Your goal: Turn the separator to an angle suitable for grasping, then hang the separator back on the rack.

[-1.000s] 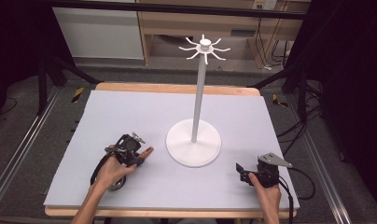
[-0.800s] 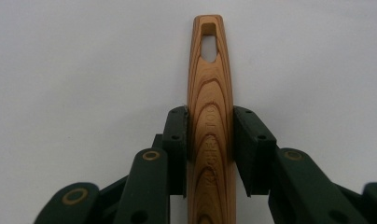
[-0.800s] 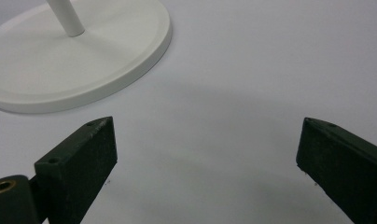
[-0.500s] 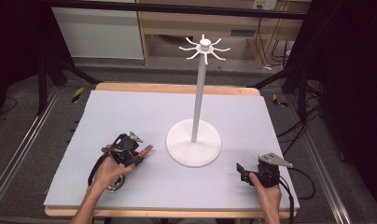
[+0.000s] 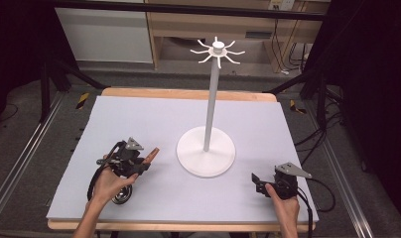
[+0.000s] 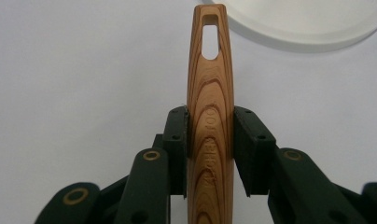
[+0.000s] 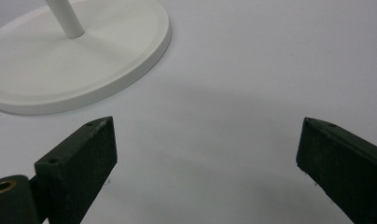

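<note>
Clamped on a wooden utensil handle, the left gripper carries it at the white stand's nine o'clock; the right gripper idles spread wide at four o'clock. Next, judging by the handle's slot, comes hanging it on a top hook.

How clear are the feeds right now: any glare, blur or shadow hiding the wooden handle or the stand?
Left gripper view: wooden handle sharp, grain and hanging slot plain, no glare; the nearest gripper parts at the bottom edge are soft. Right gripper view: even light, a soft shadow on the mat, the stand base clear. High view: table evenly lit, surroundings dark, left gripper small and slightly soft.
</note>
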